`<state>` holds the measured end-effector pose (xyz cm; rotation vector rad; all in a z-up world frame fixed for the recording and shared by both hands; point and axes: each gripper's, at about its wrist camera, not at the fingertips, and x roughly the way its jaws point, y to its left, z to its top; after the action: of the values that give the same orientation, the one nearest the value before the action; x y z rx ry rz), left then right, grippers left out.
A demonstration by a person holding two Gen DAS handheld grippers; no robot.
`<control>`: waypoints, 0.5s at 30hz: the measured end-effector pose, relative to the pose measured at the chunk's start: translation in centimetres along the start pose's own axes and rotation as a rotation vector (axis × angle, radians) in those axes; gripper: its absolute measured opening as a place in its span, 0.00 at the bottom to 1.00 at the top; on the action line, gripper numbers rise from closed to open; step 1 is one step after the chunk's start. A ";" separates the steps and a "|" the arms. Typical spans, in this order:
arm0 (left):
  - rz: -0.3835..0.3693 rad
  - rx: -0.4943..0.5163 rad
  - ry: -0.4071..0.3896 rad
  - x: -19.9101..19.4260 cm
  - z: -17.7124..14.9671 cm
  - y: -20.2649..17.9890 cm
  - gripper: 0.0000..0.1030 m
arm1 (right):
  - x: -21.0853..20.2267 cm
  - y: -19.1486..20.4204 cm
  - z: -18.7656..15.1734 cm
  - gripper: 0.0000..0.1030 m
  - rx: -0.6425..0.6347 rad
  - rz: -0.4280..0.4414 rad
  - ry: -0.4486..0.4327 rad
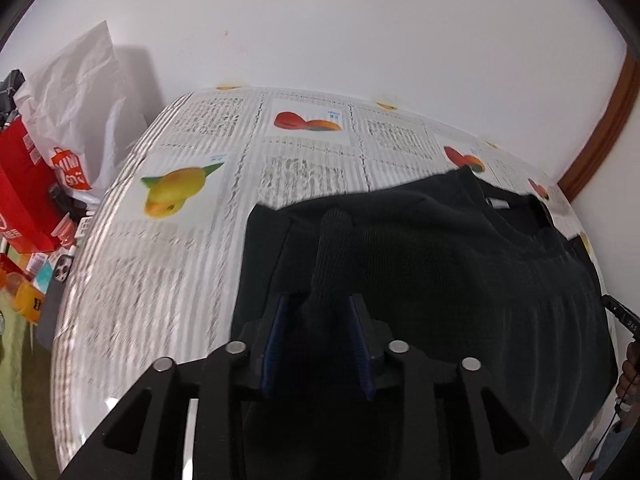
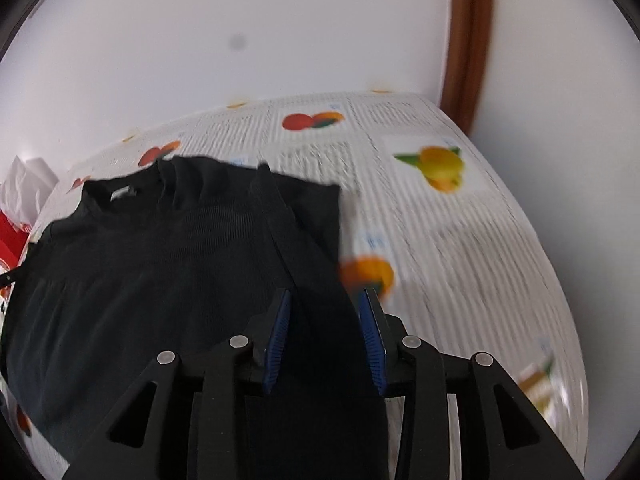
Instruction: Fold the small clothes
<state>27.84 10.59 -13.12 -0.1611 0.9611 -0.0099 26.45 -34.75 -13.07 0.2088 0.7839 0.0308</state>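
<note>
Both grippers, left and right, hold jaws spread over the black ribbed knit top on the fruit-print bench, fabric between them, unpinched.

A worktop covered in newsprint cloth printed with fruit pictures is standing against a white wall. Beside its left edge, a white shopping bag, a red box and a phone are sitting.

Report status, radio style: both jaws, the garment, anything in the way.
Left gripper open, a fold of black knit top between its jaws. Right gripper open over the top's edge. Top flat on fruit-print tablecloth. Nothing in the way.
</note>
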 end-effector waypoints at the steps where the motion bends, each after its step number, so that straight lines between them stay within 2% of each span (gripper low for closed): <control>1: 0.003 0.003 -0.001 -0.4 -0.5 0.1 0.38 | -0.7 0.0 -0.8 0.35 -0.003 -0.005 0.001; 5: 0.013 0.020 0.001 -2.1 -3.1 0.6 0.41 | -2.6 0.6 -3.8 0.44 -0.032 -0.017 0.007; 7: 0.011 0.020 0.003 -3.0 -4.6 1.2 0.41 | -2.7 0.5 -5.1 0.45 -0.027 -0.024 0.001; 9: 0.003 0.015 0.008 -3.8 -6.1 2.1 0.46 | -2.4 -0.1 -5.9 0.47 -0.003 -0.044 0.004; 10: 0.001 0.014 0.010 -4.0 -6.6 2.5 0.50 | -2.2 -0.5 -6.2 0.48 0.016 -0.036 0.001; 15: -0.042 -0.001 0.039 -4.0 -9.3 4.0 0.50 | -1.1 -1.6 -5.8 0.49 0.106 0.049 -0.004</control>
<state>17.68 13.65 -15.63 -0.1820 0.9965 -0.0513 21.51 -35.44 -16.59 0.3286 0.7766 0.0352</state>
